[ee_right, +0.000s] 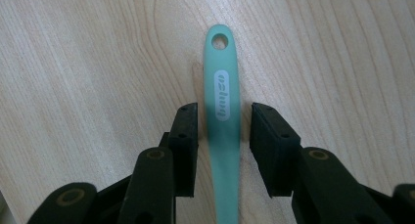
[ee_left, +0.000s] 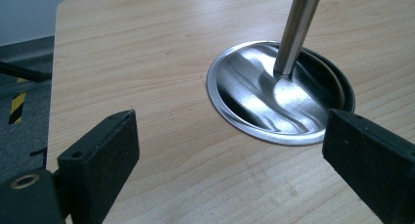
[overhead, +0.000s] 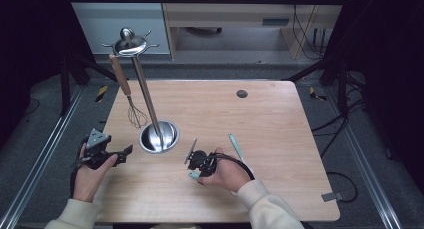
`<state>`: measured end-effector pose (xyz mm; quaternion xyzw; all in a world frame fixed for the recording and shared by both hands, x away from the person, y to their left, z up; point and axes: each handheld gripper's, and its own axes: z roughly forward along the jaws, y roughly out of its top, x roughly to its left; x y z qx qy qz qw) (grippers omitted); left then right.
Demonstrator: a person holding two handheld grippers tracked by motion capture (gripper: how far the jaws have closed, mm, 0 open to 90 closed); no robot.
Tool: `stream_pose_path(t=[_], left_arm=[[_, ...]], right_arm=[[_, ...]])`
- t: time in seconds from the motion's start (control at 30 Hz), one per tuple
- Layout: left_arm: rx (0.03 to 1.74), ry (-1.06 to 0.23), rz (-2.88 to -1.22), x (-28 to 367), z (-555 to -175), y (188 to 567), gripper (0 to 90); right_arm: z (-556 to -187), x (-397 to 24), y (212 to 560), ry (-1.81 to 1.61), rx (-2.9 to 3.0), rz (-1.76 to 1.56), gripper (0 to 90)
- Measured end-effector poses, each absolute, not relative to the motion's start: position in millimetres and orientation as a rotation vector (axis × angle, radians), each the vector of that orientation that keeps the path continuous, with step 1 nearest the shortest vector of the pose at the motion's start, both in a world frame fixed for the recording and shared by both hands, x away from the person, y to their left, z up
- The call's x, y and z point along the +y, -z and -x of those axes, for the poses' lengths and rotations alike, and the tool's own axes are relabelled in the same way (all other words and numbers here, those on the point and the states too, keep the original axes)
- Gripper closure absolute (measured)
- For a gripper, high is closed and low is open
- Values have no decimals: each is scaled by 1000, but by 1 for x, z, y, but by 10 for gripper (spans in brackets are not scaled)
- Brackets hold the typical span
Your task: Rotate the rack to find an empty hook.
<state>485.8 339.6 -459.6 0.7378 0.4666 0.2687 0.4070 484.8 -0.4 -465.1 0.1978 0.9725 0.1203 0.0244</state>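
Observation:
A teal utensil handle [ee_right: 222, 101] with a hole at its end lies flat on the wooden table [ee_right: 88, 62]. My right gripper [ee_right: 224, 117] is lowered over it, one jaw on each side of the handle with a narrow gap to each pad, so it stands open. From above, the right gripper [overhead: 196, 169] sits under the person's hand and the handle's tip [overhead: 193, 175] pokes out in front of it. My left gripper [overhead: 126, 153] rests open at the table's left edge, aimed at the steel stand's round base [ee_left: 274, 101], with nothing between its jaws [ee_left: 230, 117].
A steel utensil stand [overhead: 146, 94] rises from its base [overhead: 159, 138] left of centre, with hooks at the top [overhead: 129, 43]. A wooden-handled whisk [overhead: 131, 101] hangs from one hook. A pale teal strip [overhead: 235, 146] lies beyond the right hand. A dark grommet [overhead: 242, 93] sits at the back.

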Motion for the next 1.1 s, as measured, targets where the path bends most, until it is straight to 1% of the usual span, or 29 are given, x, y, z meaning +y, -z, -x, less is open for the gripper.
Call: stream_pose_path(t=[0.7, 1.1], left_arm=[[1178, -675, -1868, 339, -486, 460, 64], [1177, -673, -1876, 338, -486, 461, 64]], right_arm=[[-485, -2, 467, -407, 3006, -619, 679], [-480, -9, 469, -480, 2973, -638, 717]])
